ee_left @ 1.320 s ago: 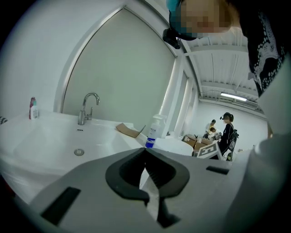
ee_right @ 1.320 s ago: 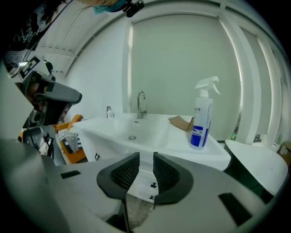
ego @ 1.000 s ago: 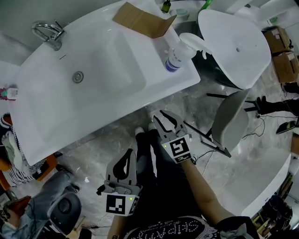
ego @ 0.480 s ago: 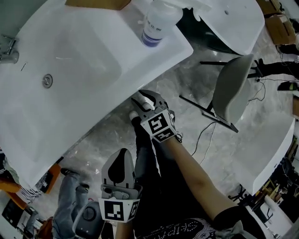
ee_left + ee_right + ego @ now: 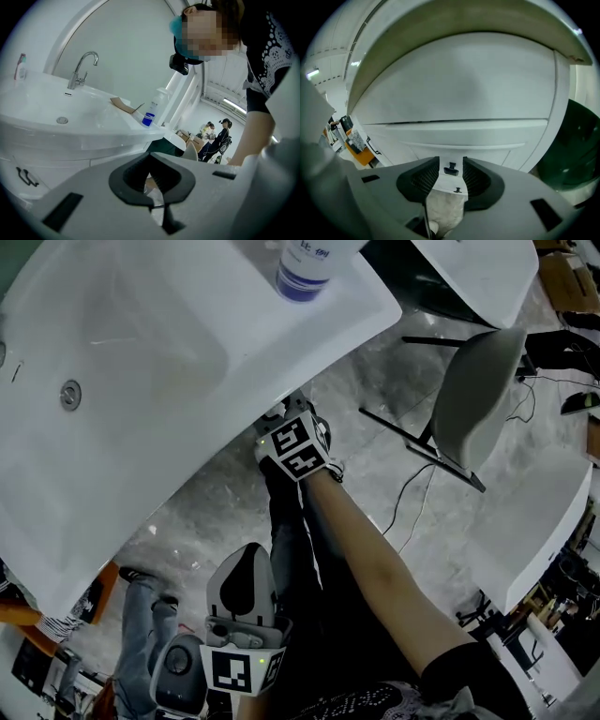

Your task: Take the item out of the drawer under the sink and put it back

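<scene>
The white cabinet under the sink fills the right gripper view, its drawer fronts (image 5: 454, 133) closed. A small black handle (image 5: 451, 169) shows in the gap between the jaws, still beyond them. My right gripper (image 5: 451, 161) is open; its jaws have just been opening, with nothing between them. In the head view the right gripper (image 5: 286, 420) reaches under the sink's front edge (image 5: 216, 451), tips partly hidden. My left gripper (image 5: 249, 556) hangs lower and nearer to me, shut and empty, tips touching (image 5: 151, 154). No item from the drawer is in view.
On the white sink (image 5: 70, 117) stand a faucet (image 5: 82, 68), a blue-capped bottle (image 5: 305, 268) and a brown card (image 5: 123, 104). A grey chair (image 5: 478, 399) stands at the right, with cables on the floor. A dark green tub (image 5: 574, 154) flanks the cabinet. People stand far off (image 5: 220, 138).
My right gripper has dropped toward the sink's front edge and now sits partly beneath it. The left gripper has sunk a little. The sink fills more of the head view.
</scene>
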Demonstrator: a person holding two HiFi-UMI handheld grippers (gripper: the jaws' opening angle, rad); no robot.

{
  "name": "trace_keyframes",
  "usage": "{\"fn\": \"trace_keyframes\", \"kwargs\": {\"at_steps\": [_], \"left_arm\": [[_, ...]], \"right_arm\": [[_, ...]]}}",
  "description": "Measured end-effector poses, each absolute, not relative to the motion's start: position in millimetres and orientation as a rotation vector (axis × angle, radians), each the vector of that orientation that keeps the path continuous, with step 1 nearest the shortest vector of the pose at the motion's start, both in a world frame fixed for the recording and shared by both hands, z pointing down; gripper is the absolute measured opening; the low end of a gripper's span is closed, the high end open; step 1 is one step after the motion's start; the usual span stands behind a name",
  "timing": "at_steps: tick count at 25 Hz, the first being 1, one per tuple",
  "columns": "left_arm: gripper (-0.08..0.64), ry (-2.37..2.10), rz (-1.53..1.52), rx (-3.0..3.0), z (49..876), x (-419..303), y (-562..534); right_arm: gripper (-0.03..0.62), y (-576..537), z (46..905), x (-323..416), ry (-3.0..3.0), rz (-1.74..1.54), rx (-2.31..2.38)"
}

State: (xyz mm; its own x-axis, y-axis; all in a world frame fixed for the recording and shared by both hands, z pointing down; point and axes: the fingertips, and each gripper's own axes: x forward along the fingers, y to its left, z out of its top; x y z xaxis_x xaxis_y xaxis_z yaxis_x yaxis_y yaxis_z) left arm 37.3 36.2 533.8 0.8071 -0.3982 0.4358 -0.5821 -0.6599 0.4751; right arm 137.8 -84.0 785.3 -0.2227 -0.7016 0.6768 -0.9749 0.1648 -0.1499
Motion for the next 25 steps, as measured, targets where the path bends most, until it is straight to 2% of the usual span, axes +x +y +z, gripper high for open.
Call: {"fn": "trace_keyframes", "kwargs": {"at_steps": [15, 25], "left_arm": [[0.003, -0.724, 0.493, 2.309, 594.8, 60.9, 24.9], [0.003, -0.762, 0.48, 2.278, 596.3, 51.0, 17.4]], "right_arm": [[0.143, -100.1, 827.5, 132.0, -1.954, 0.854, 1.592], [0.141, -103.6, 826.9, 131.9, -1.938, 0.842, 1.655]]}}
